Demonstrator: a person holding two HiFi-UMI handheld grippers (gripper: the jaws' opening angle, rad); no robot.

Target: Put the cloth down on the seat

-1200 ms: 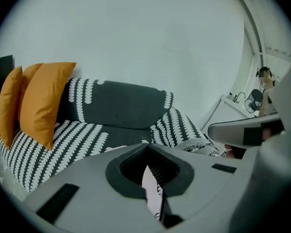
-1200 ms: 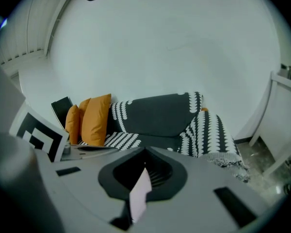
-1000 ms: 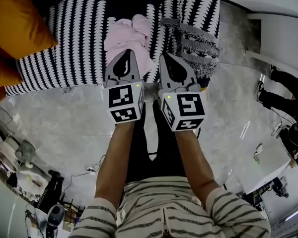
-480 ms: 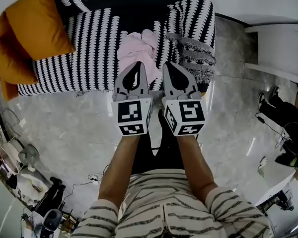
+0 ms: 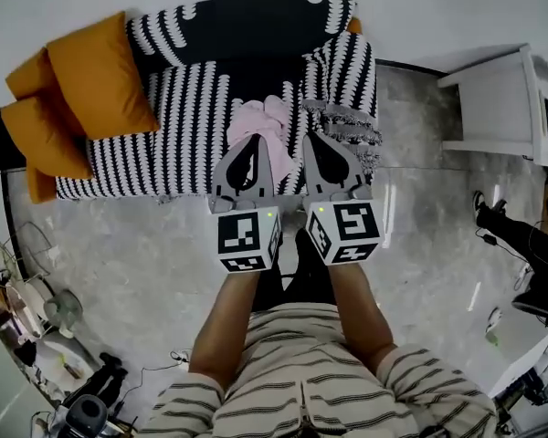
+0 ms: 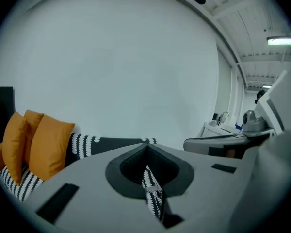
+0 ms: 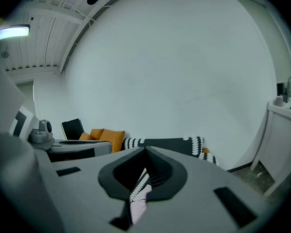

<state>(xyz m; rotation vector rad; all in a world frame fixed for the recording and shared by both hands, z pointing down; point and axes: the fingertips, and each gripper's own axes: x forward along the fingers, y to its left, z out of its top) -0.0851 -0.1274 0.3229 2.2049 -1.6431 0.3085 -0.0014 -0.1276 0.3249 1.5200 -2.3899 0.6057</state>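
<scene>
A crumpled pink cloth (image 5: pixel 258 122) lies on the black-and-white patterned sofa seat (image 5: pixel 192 99), free of both grippers. In the head view my left gripper (image 5: pixel 254 139) and right gripper (image 5: pixel 312 137) are held side by side, high above the sofa's front edge, jaws together and empty. The left gripper view has my left gripper (image 6: pixel 147 149) shut, with only sofa pattern showing through the slit. Through the closed right gripper (image 7: pixel 146 153), a sliver of the pink cloth (image 7: pixel 138 207) shows far below.
Two orange cushions (image 5: pixel 91 94) lean at the sofa's left end. A fringed patterned throw (image 5: pixel 347 94) drapes over its right side. A white cabinet (image 5: pixel 498 99) stands at the right. A fan (image 5: pixel 59 304) and cables clutter the grey floor at lower left.
Both grippers have risen together, away from the sofa, staying shut. The sofa and the pink cloth now look smaller and farther below; the cloth stays on the seat.
</scene>
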